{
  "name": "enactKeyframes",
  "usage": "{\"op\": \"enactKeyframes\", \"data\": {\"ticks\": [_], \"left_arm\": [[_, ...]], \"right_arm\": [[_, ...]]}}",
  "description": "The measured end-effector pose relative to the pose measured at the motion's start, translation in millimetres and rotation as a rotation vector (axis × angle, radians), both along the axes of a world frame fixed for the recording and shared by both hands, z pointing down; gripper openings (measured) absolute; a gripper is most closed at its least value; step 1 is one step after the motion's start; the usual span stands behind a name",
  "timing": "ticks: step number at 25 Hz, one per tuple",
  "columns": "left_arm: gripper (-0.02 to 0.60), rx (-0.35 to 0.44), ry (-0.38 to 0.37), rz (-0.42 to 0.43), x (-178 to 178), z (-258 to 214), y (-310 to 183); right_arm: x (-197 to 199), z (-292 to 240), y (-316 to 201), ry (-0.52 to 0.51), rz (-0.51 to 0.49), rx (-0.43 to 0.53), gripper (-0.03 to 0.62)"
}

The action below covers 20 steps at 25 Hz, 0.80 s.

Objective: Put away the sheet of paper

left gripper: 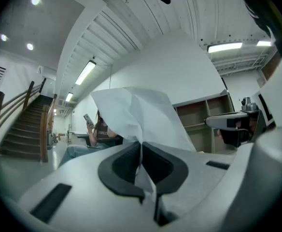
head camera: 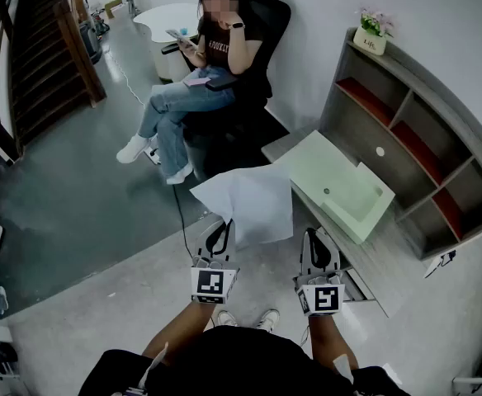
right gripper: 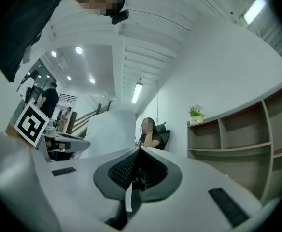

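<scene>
Here, my left gripper (head camera: 219,236) has its jaws pressed together on the lower edge of the crumpled white sheet of paper (head camera: 249,200). The sheet stands up from the jaws in the air in front of me, near the pale green open tray (head camera: 348,190) on the grey desk (head camera: 385,258). My right gripper (head camera: 318,242) is level with the left one, its jaws closed against each other and holding nothing.

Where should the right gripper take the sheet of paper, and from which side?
Probably its near right corner, coming from the right. The sheet of paper is pinched only at its near left edge by the left gripper and creases; that corner hangs free beside the shut right gripper.
</scene>
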<state>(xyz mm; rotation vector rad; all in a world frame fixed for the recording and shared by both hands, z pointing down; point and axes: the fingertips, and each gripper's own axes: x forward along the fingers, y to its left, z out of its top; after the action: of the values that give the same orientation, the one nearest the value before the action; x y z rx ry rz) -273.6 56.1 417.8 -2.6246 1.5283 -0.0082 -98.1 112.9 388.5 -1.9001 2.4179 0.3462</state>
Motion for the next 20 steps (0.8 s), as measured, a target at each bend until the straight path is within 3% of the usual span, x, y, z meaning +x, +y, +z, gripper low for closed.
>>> {"op": "enactKeyframes", "data": {"ticks": [14,20], "left_arm": [[0.014,0.008,-0.002,0.021,-2.5,-5.8,4.0],[0.014,0.006,0.004,0.056,-11.3,-2.2,8.9]], "right_arm": [[-14.1,-18.2,4.9,-0.006,-0.013,0.047,0.021],[-31.9,-8.7,9.4,0.009,-0.028,0.007,0.021]]}}
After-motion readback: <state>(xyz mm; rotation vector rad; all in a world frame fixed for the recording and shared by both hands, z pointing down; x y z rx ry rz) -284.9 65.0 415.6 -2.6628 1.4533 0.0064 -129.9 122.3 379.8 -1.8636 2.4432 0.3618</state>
